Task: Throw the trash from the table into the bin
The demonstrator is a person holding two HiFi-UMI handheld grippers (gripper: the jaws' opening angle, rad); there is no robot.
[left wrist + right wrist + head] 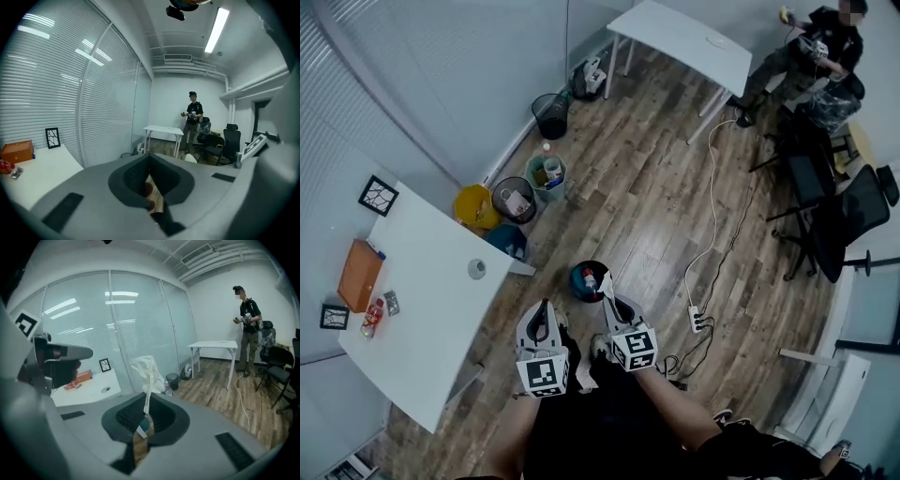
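Observation:
My right gripper (607, 298) is shut on a crumpled piece of white paper trash (605, 281), which hangs just above a small blue bin (585, 283) on the wood floor. In the right gripper view the paper (147, 373) sticks up from between the closed jaws. My left gripper (546, 307) is beside it to the left, jaws together with nothing in them. The white table (431, 300) at the left carries a red bottle (372, 317), small wrappers (391, 302), an orange box (360, 274) and a grey round item (476, 269).
A yellow bin (474, 206), a black bin (514, 199), a green bin (546, 173) and a teal bin (506, 239) line the glass wall. A power strip (698, 319) with cable lies to the right. A person (816, 56) and office chairs (834, 216) are at the far right.

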